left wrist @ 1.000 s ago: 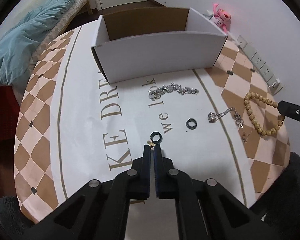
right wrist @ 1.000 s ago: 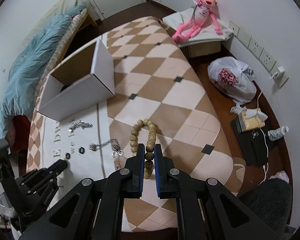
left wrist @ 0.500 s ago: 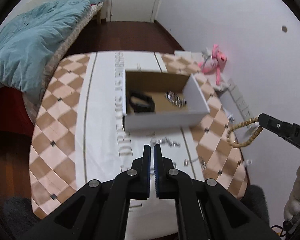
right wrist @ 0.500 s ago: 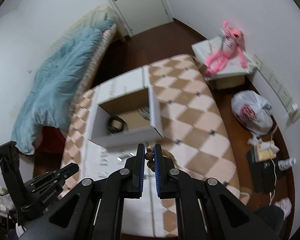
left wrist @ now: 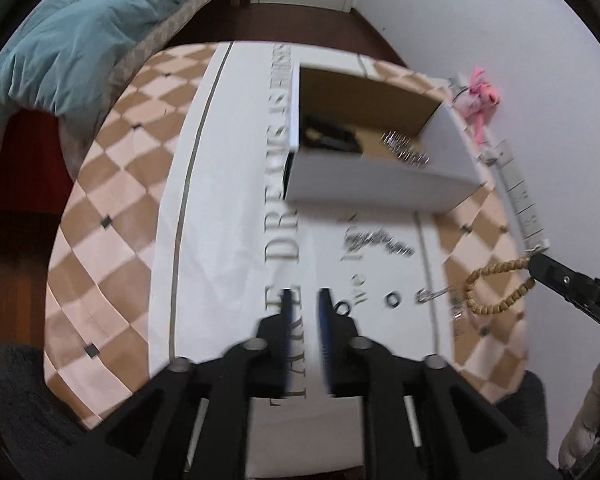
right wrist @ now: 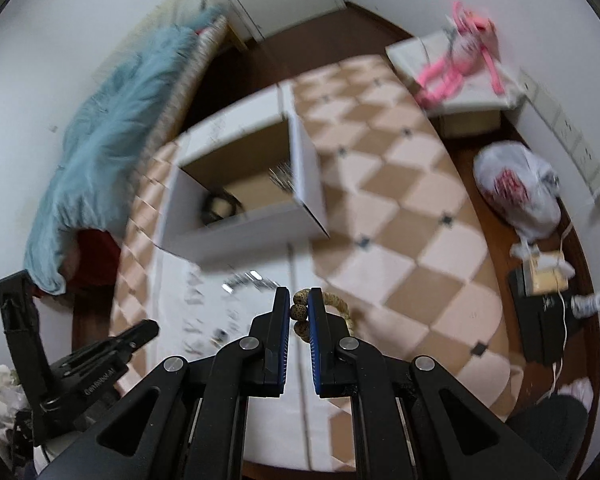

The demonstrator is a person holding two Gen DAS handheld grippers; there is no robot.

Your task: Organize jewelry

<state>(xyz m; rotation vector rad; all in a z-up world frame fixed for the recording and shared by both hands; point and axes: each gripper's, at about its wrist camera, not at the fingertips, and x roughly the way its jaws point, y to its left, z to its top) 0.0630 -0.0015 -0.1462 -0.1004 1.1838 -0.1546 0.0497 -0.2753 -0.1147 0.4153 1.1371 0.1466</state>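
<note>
1. The right tool (right wrist: 298, 305) is clenched on the bead bracelet (left wrist: 495, 289), which hangs as a loop off its tip, clear of the surface (left wrist: 228, 216). Judged step: carry it to the box (left wrist: 379, 190) and drop it in.
2. To do it well, keep the pinch firm until the whole loop is over the open top — release only then, so the dangling part does not catch on the near wall.
3. The left tool (left wrist: 304, 300) is opening with nothing visible between its jaws; it holds nothing.
4. The box already contains a dark band (left wrist: 331, 136) and a silver chain (left wrist: 405, 148); the bare middle of its floor looks the best landing spot.
5. Still on the surface: a chain (left wrist: 375, 242), two rings (left wrist: 391, 300) and a small silver piece (left wrist: 433, 294).
6. Room: open air above the box. The box stands near the surface's right edge, with a wall just beyond, so coming in from the near side seems safest.
</note>
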